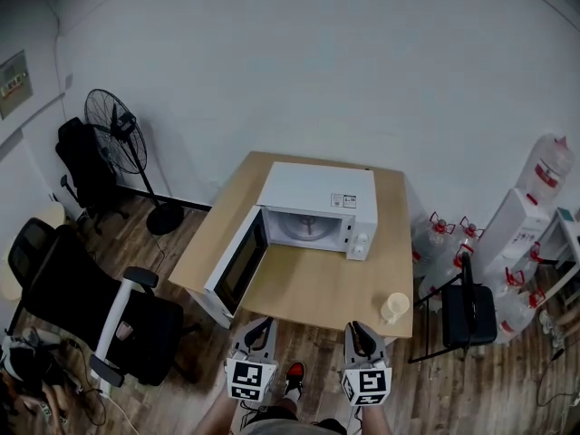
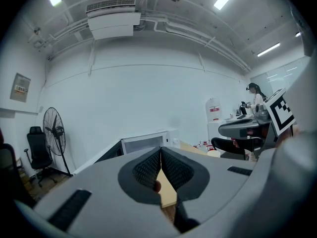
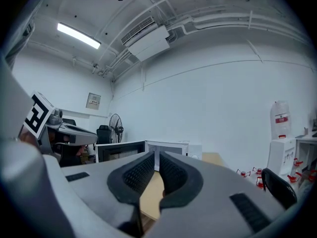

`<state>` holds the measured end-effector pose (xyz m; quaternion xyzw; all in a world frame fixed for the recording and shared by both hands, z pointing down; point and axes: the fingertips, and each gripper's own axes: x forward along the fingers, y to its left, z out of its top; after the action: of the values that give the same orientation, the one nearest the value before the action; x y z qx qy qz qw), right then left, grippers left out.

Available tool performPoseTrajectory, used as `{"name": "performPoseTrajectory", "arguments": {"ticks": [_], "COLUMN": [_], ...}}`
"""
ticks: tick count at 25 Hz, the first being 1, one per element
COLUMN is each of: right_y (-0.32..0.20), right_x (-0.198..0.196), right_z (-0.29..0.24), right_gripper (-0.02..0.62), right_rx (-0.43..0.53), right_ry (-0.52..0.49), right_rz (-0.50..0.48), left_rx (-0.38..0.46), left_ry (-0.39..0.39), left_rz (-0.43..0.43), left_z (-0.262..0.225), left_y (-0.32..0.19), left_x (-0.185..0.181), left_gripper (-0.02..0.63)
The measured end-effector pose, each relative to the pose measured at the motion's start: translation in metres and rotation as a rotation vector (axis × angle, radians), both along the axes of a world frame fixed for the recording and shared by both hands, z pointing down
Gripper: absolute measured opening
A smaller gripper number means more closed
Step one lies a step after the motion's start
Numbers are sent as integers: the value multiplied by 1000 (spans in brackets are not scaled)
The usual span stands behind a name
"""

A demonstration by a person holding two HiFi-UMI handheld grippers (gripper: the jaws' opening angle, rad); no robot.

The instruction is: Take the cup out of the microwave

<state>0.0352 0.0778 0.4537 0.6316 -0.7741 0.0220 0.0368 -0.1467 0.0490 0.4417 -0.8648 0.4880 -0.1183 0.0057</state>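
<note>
Left gripper (image 1: 258, 329) and right gripper (image 1: 359, 332) closed, empty, at table (image 1: 308, 290) edge; cup (image 1: 395, 307) near corner.

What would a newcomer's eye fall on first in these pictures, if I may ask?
The white microwave on the wooden table, its door swung wide open to the left in the head view. Next, the pale cup standing alone near the table's front right corner, outside the microwave.

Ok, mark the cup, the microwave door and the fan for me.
cup (image 1: 394, 307), head view, its side wall.
microwave door (image 1: 238, 263), head view, its dark window.
fan (image 1: 113, 123), head view, its round grille.
</note>
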Motion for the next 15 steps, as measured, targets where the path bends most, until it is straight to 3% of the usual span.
{"name": "performPoseTrajectory", "arguments": {"ticks": [15], "right_y": [3], "right_x": [-2], "right_z": [1], "right_gripper": [21], "right_rx": [-6], "right_ry": [0], "right_rz": [13], "left_rx": [1], "left_ry": [0], "left_rz": [8], "left_z": [1], "left_y": [0], "left_x": [-2], "left_gripper": [23]}}
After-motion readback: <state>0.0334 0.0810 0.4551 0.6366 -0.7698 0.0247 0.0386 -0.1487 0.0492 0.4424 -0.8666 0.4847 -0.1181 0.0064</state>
